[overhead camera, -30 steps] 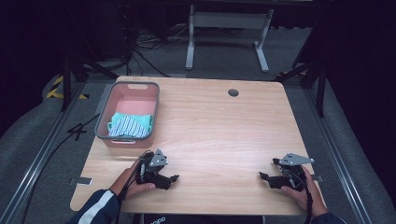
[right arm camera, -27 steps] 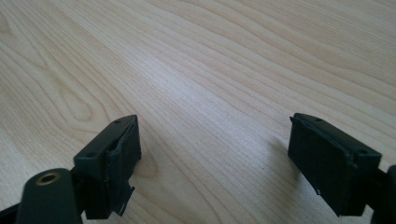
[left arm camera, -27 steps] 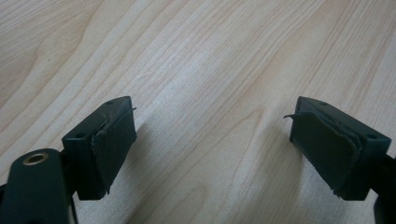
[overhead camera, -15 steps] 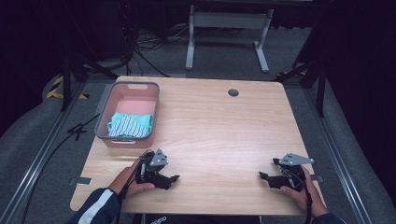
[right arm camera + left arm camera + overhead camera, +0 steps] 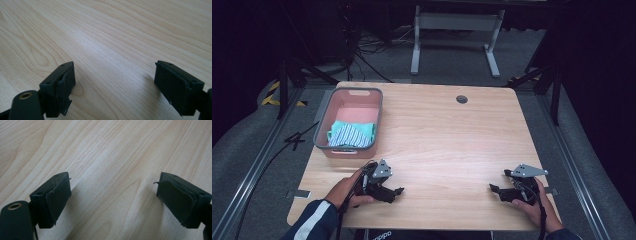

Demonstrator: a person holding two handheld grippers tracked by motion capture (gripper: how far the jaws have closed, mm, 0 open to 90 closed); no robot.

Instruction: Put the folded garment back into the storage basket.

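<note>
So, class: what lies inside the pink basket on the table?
Inside the pink basket, a folded teal cloth with a striped part lies at its near end; the far end shows bare pink floor. Whatever lies beneath the cloth is covered.

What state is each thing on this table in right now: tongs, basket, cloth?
Left tongs: open, nothing between the jaws, low over bare wood.
Right tongs: open, nothing between the jaws, low over bare wood.
Pink basket: upright near the table's left edge, untouched.
Striped cloth: folded, lying in the basket's near end.
Table: wooden top with a round cable hole near its far edge.
</note>
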